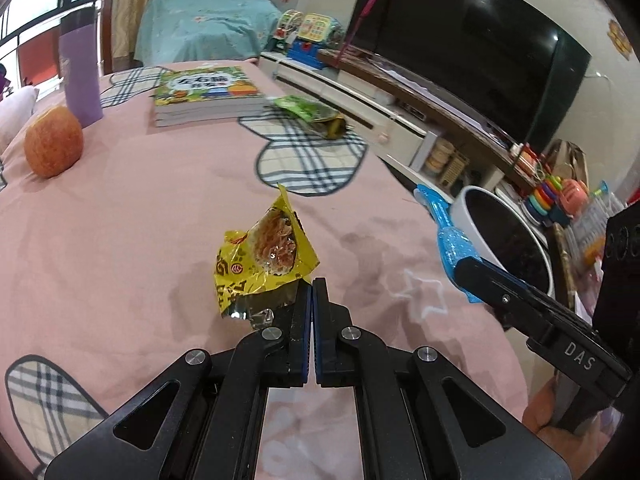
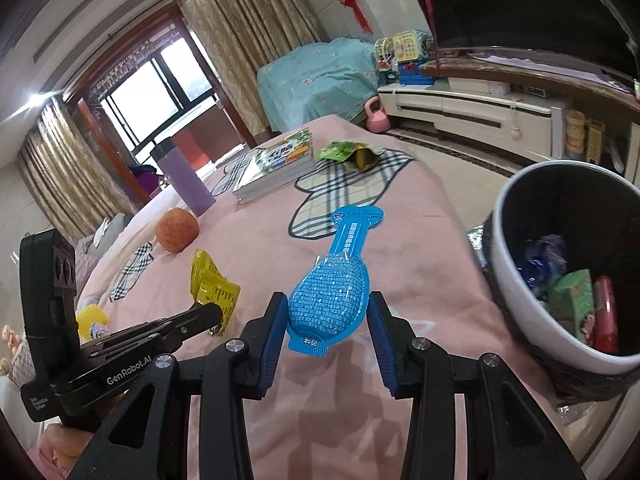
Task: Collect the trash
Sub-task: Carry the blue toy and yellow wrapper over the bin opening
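Over the pink bedspread [image 1: 140, 208], as seen from the left wrist, one yellow wrapper [image 1: 264, 260] is pinched by its lower edge in the left gripper [image 1: 311, 292], whose jaws are pressed together on it. One apple [image 1: 54, 146], one purple tumbler [image 1: 80, 72], two stacked books [image 1: 208, 96] and one green wrapper [image 1: 312, 114] are seen lying beyond. From the right wrist, one blue blister pack [image 2: 332, 292] is clamped between the partly spread jaws of the right gripper [image 2: 328, 312]. One white bin [image 2: 520, 304] is seen just beside the bed, several pieces of trash inside it.
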Demonstrator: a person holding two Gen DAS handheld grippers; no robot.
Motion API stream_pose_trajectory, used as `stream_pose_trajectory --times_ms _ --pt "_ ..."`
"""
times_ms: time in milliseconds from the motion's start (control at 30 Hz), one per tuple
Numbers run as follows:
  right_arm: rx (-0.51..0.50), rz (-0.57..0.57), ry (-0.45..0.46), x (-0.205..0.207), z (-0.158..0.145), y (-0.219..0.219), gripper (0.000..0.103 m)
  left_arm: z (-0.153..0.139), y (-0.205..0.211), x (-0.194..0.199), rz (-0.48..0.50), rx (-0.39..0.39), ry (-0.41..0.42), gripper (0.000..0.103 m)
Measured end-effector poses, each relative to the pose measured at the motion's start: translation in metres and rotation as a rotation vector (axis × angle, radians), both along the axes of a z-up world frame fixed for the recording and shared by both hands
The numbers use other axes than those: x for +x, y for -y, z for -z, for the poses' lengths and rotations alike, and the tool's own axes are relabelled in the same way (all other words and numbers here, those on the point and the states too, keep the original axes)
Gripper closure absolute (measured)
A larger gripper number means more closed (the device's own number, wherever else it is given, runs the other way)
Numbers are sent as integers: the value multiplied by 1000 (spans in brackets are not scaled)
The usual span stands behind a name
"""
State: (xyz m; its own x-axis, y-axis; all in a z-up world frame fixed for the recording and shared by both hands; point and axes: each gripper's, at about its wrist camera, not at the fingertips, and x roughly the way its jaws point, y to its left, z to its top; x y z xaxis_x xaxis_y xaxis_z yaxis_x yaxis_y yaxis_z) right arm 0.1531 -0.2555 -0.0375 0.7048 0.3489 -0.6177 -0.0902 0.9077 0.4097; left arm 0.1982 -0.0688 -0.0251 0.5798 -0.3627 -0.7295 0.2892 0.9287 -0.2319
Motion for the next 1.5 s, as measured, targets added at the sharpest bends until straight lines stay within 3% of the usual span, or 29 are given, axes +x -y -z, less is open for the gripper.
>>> stream_pose_trajectory --times_ms 1500 --pt "10 241 82 -72 -24 120 62 -37 140 -38 245 68 84 102"
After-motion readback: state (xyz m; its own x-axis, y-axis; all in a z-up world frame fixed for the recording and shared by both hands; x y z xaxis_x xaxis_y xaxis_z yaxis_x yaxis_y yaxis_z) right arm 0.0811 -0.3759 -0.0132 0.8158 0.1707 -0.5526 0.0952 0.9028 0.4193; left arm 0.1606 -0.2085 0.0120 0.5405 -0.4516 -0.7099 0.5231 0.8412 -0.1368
